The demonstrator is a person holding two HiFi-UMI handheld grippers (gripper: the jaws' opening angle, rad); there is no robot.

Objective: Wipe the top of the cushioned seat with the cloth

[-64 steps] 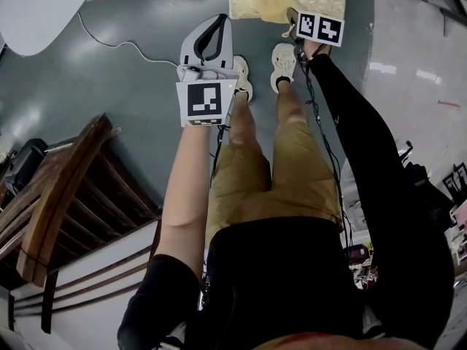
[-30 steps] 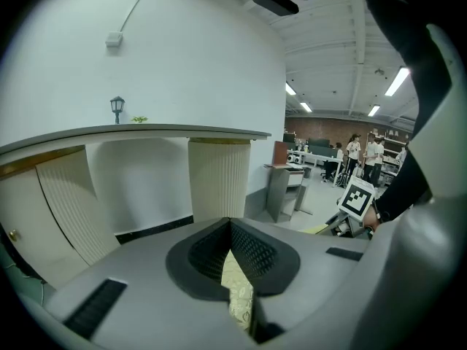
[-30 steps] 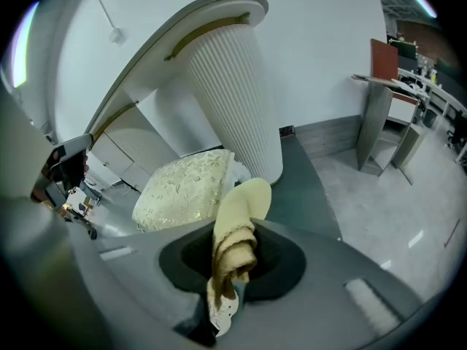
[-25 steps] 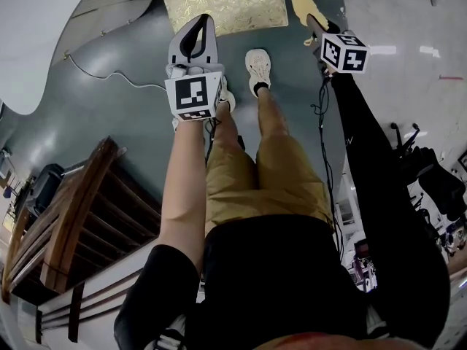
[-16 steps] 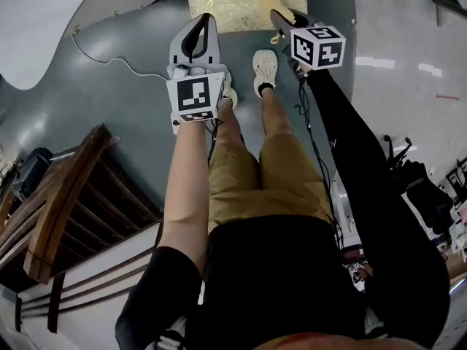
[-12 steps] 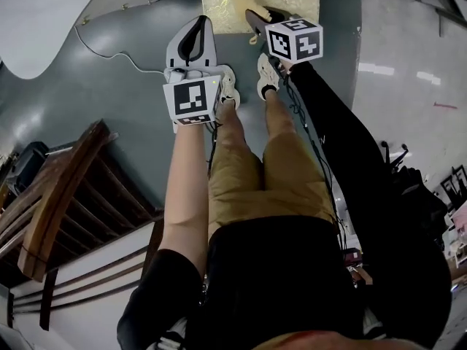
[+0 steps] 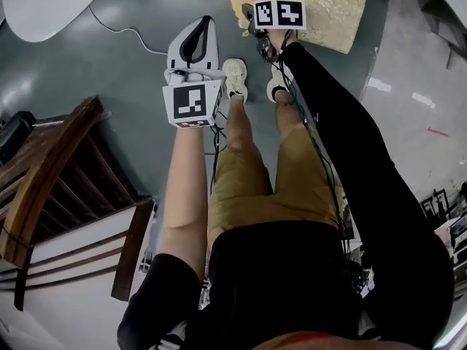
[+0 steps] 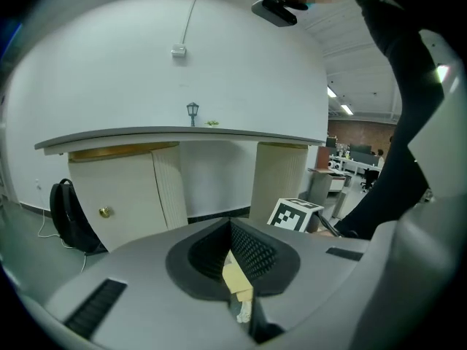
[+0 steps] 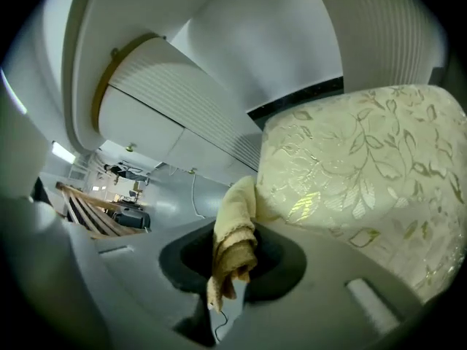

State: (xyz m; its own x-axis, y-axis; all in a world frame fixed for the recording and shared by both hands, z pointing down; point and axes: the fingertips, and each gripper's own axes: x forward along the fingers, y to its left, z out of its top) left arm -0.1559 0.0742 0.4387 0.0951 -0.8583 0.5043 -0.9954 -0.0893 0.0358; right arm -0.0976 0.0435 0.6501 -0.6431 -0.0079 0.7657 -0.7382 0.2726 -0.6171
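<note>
The cloth is soft, light and limp, so it bunches rather than slides flat; a thick folded wad is the best hold. Your right hand-held gripper is clenched on such a wad, with the free end at the corner of the cushioned seat, touching or just beside it. Your left hand-held gripper is closed on nothing, off to the seat's left.

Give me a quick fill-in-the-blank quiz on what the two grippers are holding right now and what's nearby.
1. The right gripper is shut on a yellow ____.
2. The left gripper holds ____.
3. The slatted chair at the person's left is made of ____.
Missing words: cloth; nothing; wood.
</note>
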